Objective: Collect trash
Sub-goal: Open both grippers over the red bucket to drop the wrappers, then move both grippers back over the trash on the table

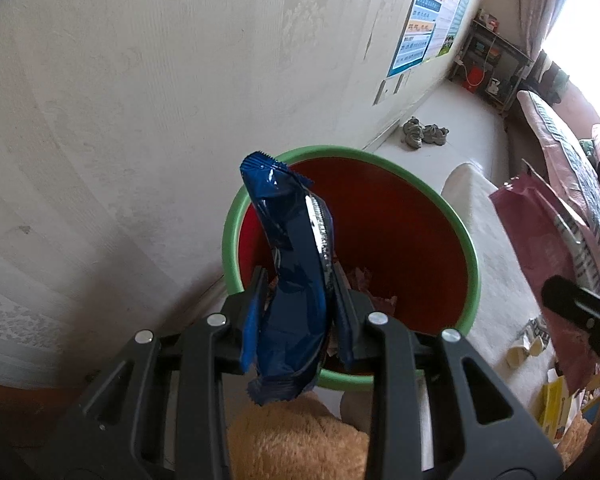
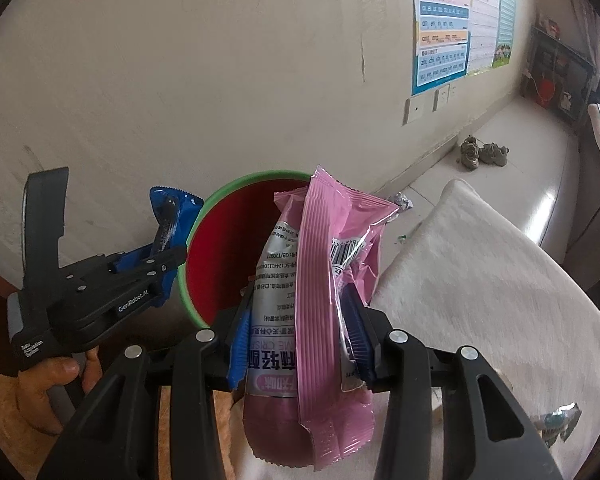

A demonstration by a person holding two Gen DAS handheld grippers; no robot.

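My left gripper [image 1: 300,280] is shut on a blue snack wrapper [image 1: 292,264], which stands upright between the pads over the near rim of a red bin with a green rim [image 1: 470,256]. Crumpled trash [image 1: 364,280] lies at the bin's bottom. In the right wrist view, my right gripper [image 2: 300,300] is shut on a pink snack bag [image 2: 320,280] with a barcode, held just right of the bin [image 2: 198,312]. The left gripper [image 2: 168,258] with the blue wrapper [image 2: 174,208] shows at the bin's left edge, a hand [image 2: 52,380] holding its handle.
A pale wall [image 1: 140,100] stands behind the bin. A white cushion [image 2: 480,300] lies to the right, with silver wrappers [image 2: 556,420] on it and one [image 2: 400,200] on the floor. A tan plush toy [image 1: 296,440] lies below. Shoes [image 1: 422,134] and a shelf [image 1: 488,64] sit farther off.
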